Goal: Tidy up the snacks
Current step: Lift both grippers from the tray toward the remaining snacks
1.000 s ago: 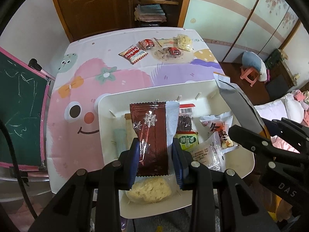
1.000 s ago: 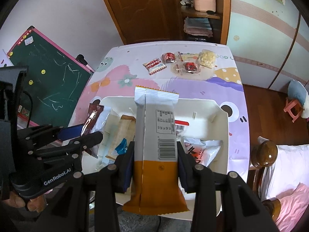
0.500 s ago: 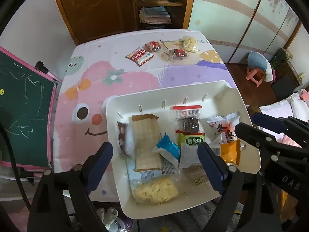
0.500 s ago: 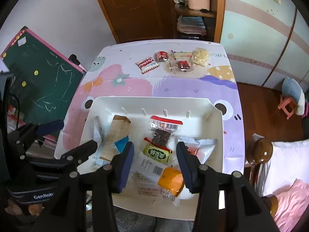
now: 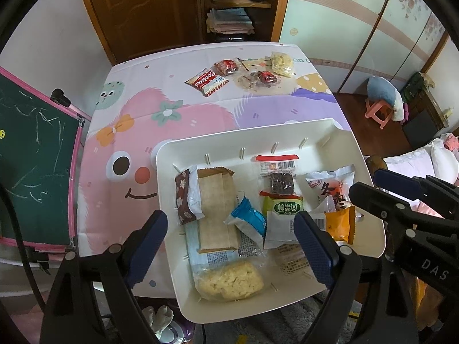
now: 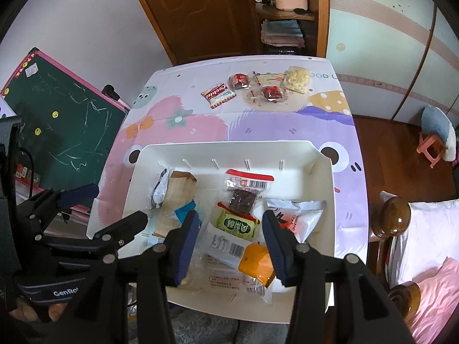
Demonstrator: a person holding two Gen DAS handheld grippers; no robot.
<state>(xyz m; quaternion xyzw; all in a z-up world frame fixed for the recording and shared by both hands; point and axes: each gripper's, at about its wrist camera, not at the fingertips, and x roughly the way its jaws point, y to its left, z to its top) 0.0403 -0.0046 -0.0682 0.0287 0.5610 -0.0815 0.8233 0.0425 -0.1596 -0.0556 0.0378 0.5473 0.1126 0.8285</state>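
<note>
A white bin (image 5: 252, 134) (image 6: 321, 160) on the near side of the table holds several snack packets. The brown snowflake packet (image 5: 183, 197) lies at its left end. The white and orange packet (image 6: 246, 253) lies near its front right, also seen in the left wrist view (image 5: 338, 223). My left gripper (image 5: 229, 243) is open and empty above the bin's front left. My right gripper (image 6: 231, 242) is open and empty above the bin's front. A Cookies packet (image 5: 206, 81) (image 6: 218, 94), red-wrapped snacks (image 5: 265, 77) (image 6: 272, 92) and a pale yellow snack (image 5: 282, 63) (image 6: 297, 79) lie at the table's far end.
The table wears a pink and purple cartoon cloth (image 5: 172, 114). A green chalkboard (image 5: 28, 149) stands at its left. A wooden door (image 6: 200, 14) and shelves are behind it. A chair post (image 6: 394, 215) and pink bedding are at the right.
Both grippers have opened. The brown snowflake packet and the white and orange packet have left the fingers and now lie in the bin. Both grippers have risen and pulled back.
</note>
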